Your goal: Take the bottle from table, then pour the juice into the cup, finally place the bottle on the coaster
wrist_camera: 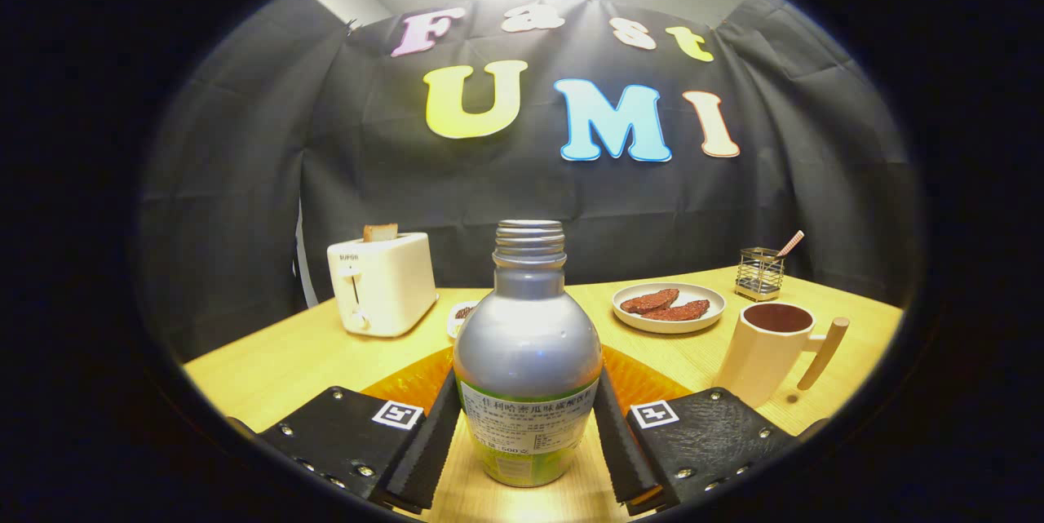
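Bottle (528, 360) upright on worktop (285, 360), long axis vertical, right between claw (528, 445) fingers, both pressing its sides. Uncapped. Cup (767, 352) at two o'clock from bottle, near. Orange coaster (408, 384) just behind bottle, at twelve o'clock.

A staged breakfast booth: wooden table (269, 360), toaster (382, 282) left of centre, plate of food (669, 307) right, black cloth wall behind.
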Demonstrator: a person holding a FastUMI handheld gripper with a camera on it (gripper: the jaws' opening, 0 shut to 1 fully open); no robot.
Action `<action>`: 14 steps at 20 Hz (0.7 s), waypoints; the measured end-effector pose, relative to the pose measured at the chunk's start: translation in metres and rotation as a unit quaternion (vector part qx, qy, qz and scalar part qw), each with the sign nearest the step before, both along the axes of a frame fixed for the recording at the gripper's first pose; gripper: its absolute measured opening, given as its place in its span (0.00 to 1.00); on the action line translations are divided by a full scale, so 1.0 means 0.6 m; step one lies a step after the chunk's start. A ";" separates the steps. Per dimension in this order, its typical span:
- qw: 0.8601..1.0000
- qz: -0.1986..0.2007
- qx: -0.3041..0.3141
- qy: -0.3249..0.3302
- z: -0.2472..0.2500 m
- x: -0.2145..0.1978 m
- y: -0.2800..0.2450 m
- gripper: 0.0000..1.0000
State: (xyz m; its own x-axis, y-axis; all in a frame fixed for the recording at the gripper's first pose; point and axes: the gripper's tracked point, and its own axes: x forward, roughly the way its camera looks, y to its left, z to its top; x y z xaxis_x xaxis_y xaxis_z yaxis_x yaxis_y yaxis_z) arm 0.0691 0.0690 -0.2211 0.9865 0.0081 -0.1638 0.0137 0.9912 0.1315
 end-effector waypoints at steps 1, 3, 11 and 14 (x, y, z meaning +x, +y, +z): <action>1.000 0.001 0.023 -0.009 0.014 0.005 -0.002 0.78; 0.997 -0.002 0.074 -0.024 0.038 0.016 -0.013 0.78; 0.971 -0.013 0.236 -0.023 0.061 0.046 -0.054 0.78; 0.959 -0.020 0.281 -0.020 0.055 0.047 -0.067 0.78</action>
